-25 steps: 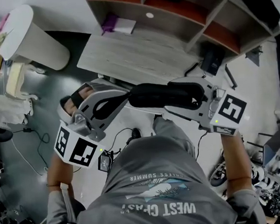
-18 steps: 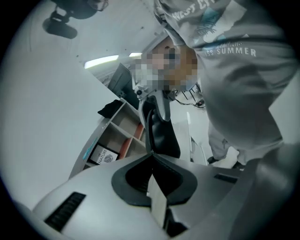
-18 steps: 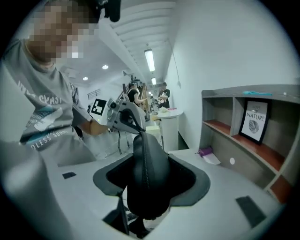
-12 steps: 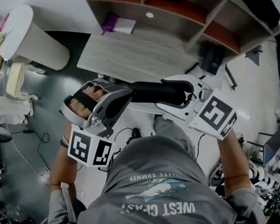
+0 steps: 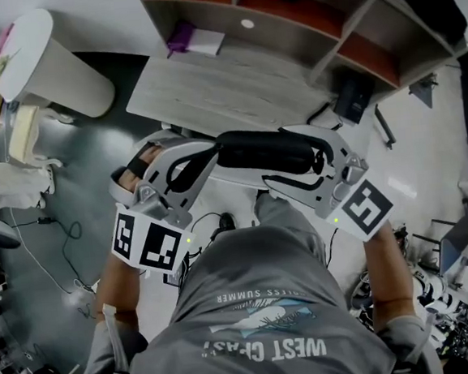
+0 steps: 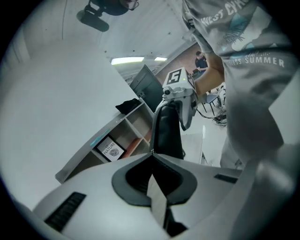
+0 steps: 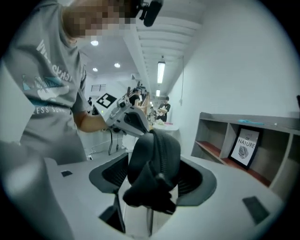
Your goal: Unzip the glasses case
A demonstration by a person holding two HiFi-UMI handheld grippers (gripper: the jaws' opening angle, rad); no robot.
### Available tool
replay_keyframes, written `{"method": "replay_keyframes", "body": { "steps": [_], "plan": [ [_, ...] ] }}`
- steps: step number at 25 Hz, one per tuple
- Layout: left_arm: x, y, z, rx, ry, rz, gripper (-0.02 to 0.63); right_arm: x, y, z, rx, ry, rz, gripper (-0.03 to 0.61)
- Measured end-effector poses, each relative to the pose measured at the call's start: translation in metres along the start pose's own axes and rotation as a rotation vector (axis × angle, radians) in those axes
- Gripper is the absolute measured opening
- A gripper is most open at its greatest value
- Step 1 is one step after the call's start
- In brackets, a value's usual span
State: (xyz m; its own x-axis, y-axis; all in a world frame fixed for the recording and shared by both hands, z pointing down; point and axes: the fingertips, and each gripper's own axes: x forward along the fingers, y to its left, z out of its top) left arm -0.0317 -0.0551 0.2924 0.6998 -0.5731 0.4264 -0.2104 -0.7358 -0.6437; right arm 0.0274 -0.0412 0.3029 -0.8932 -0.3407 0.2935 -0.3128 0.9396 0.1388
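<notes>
Chiefly, the risk is a drop. The right gripper (image 7: pixel 151 185) has just been opening its jaws, which now stand spread around one end of the glasses case (image 7: pixel 154 157). That likely leaves only the left gripper (image 6: pixel 152 154), pinched on the case's opposite tip, carrying it, and a twist could tear it loose. Both hands are raised before the torso, jaws facing each other.
</notes>
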Motion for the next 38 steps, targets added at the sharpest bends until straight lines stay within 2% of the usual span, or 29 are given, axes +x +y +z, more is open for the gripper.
{"method": "replay_keyframes", "body": {
  "steps": [2, 3, 6, 14, 17, 21, 26, 29, 31, 34, 35, 38],
  "plan": [
    [0.001, -0.001, 0.000, 0.010, -0.001, -0.009, -0.003, -0.004, 0.002, 0.009, 0.099, -0.069, 0.014, 0.259],
    [0.001, -0.002, 0.000, 0.009, -0.005, -0.017, -0.003, -0.005, 0.002, 0.009, 0.122, -0.066, 0.026, 0.262],
    [0.002, -0.006, 0.002, 0.009, -0.005, -0.035, -0.003, -0.005, 0.002, 0.000, 0.077, 0.012, 0.024, 0.250],
    [0.004, -0.004, 0.010, 0.065, 0.038, -0.045, -0.003, 0.004, -0.006, -0.014, 0.061, 0.192, -0.028, 0.239],
    [0.007, -0.001, 0.012, 0.083, 0.067, -0.035, -0.003, 0.003, -0.009, -0.013, 0.017, 0.205, -0.032, 0.239],
    [0.011, 0.003, 0.013, 0.129, 0.099, -0.048, -0.002, -0.003, -0.015, 0.001, -0.095, 0.187, -0.090, 0.239],
    [0.012, 0.002, 0.013, 0.124, 0.096, -0.073, -0.003, 0.002, -0.016, -0.012, 0.003, 0.295, -0.078, 0.236],
    [0.009, 0.000, 0.013, 0.150, 0.080, -0.109, -0.003, 0.005, -0.016, -0.009, 0.013, 0.289, -0.019, 0.236],
    [0.005, -0.005, 0.013, 0.213, 0.047, -0.165, -0.003, 0.003, -0.010, -0.010, 0.017, 0.314, 0.034, 0.236],
    [0.004, -0.021, 0.008, 0.460, 0.076, -0.204, -0.003, 0.006, 0.003, -0.021, 0.022, 0.391, 0.113, 0.236],
    [0.005, -0.026, 0.010, 0.515, 0.077, -0.205, -0.003, 0.007, 0.006, -0.024, 0.024, 0.410, 0.135, 0.236],
    [0.007, -0.031, 0.015, 0.567, 0.070, -0.198, -0.003, 0.013, 0.008, -0.027, 0.028, 0.435, 0.167, 0.236]
  ]
}}
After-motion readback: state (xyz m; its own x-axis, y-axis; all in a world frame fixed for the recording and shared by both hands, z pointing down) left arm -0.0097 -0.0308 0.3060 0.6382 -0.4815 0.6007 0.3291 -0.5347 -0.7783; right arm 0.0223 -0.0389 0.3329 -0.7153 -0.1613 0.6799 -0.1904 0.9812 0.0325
